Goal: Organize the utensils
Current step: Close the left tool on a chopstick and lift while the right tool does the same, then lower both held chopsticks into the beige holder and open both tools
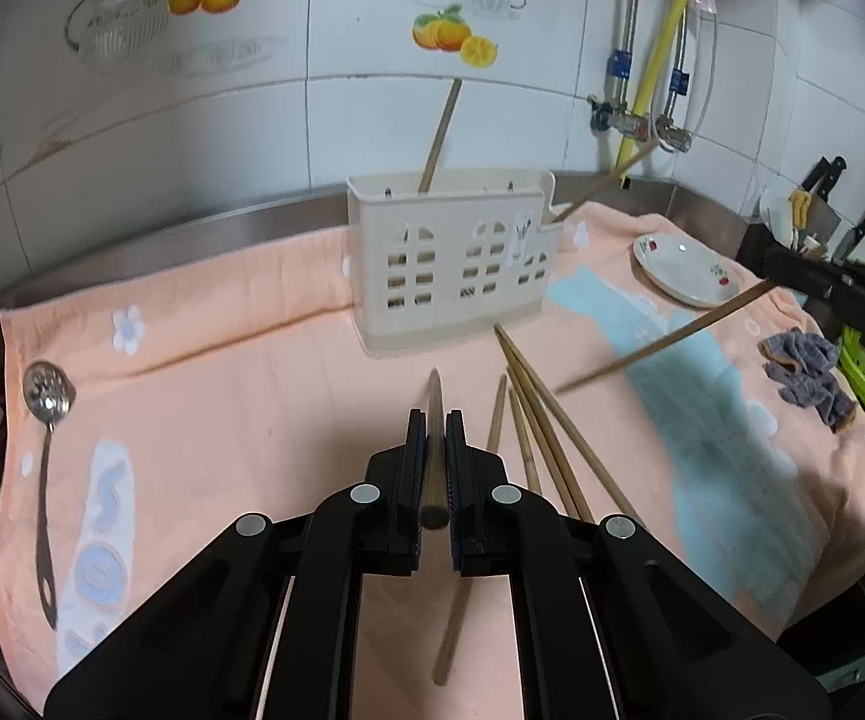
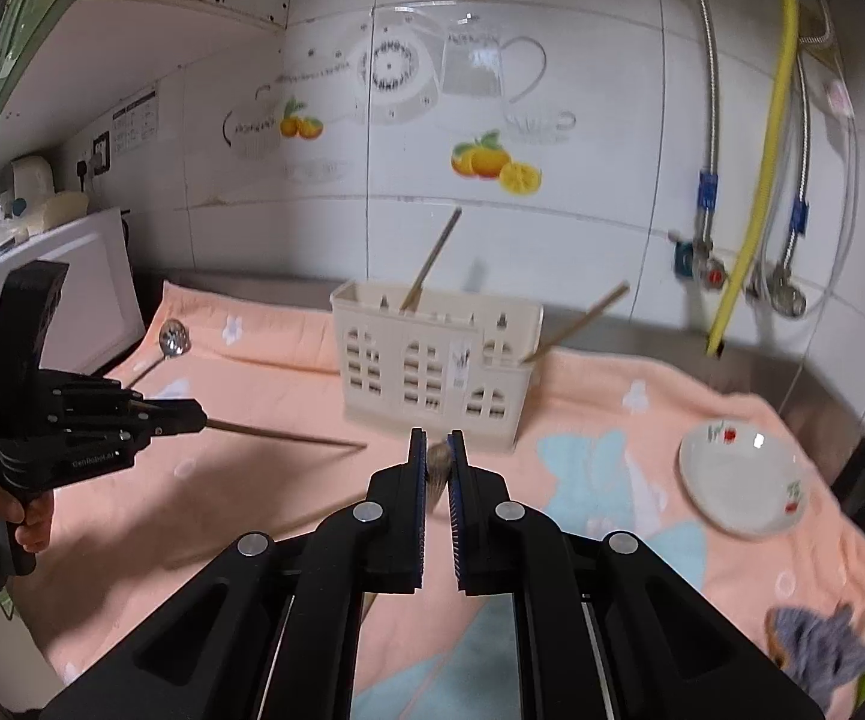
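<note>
My left gripper (image 1: 435, 420) is shut on a wooden chopstick (image 1: 434, 387) that points ahead toward the cream utensil holder (image 1: 450, 264). Several loose chopsticks (image 1: 537, 426) lie on the towel just to its right. At the right edge, my right gripper (image 1: 777, 283) carries another chopstick (image 1: 666, 339) slanting down over the towel. In the right wrist view my right gripper (image 2: 437, 438) is shut on that chopstick (image 2: 437, 465) in front of the holder (image 2: 438, 366). The left gripper (image 2: 200, 419) is at the left with its chopstick (image 2: 288, 435). Two chopsticks (image 2: 429, 261) lean in the holder.
A peach towel (image 1: 252, 396) covers the counter. A slotted metal spoon (image 1: 45, 402) lies at its left edge. A white plate (image 1: 687, 270) and a grey cloth (image 1: 810, 372) sit on the right. Knives (image 1: 852, 234) stand in the far right corner. The tiled wall with pipes (image 2: 756, 222) is behind.
</note>
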{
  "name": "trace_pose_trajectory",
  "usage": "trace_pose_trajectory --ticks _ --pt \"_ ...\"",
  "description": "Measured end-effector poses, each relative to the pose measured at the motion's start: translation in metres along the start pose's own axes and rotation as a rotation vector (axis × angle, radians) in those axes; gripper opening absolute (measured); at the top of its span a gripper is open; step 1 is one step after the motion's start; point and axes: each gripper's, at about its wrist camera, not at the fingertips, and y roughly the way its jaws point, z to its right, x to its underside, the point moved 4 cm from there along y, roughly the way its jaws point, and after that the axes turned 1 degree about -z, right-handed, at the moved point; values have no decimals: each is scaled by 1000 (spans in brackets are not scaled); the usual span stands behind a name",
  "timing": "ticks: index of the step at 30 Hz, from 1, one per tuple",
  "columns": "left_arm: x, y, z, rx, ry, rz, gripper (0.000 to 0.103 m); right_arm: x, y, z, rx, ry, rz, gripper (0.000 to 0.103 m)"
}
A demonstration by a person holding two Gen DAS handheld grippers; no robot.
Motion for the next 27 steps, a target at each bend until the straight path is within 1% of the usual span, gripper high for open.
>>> trace_pose_trajectory --ticks 9,15,21,24,27 --pt "-41 -3 -2 -25 37 18 6 -63 3 14 -33 -35 7 7" --pt "-83 -18 5 -34 86 77 5 -102 6 20 -49 -41 45 7" --pt "-133 -40 12 -44 119 170 6 -143 7 29 -31 -35 102 7" --pt "-163 -56 16 -46 133 240 5 -161 7 36 -17 -23 135 7" --pt "-185 -64 19 -48 132 291 5 -175 11 44 0 -8 156 7"
